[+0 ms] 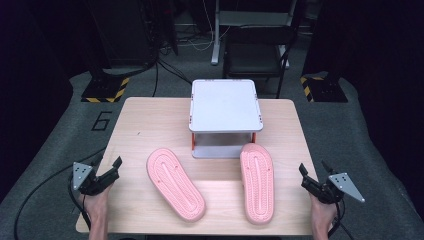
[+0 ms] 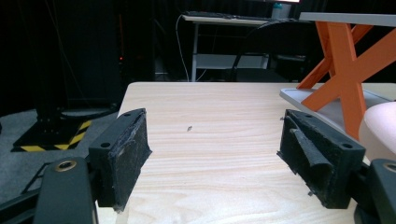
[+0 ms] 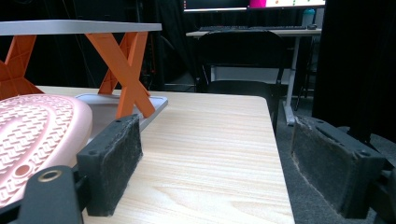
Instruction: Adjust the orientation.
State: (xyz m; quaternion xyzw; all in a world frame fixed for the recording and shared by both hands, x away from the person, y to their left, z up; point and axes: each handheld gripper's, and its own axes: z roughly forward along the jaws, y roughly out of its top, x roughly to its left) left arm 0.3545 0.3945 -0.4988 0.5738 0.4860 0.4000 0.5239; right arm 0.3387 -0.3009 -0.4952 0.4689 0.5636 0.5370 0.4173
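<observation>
While both wait wide open and empty, right hand-held gripper [image 1: 314,181] sits nearer its slipper [image 1: 257,182] – lying lengthwise – than left hand-held gripper [image 1: 106,175]

Two pink slippers lie sole-up on the wooden table [image 1: 150,115], both showing ribbed, patterned undersides.

The left slipper [image 1: 175,183] sits toward the near edge, left of the middle, and lies at a slant: its heel end points to the far left, its toe end to the near right.

The right slipper [image 1: 257,182] lies almost straight, running from the near edge toward the far edge, right of the middle, its far end just beside the foot of the small white shelf rack [image 1: 225,105].

The two are apart, with bare wood between them, closer together at the near ends.
</observation>
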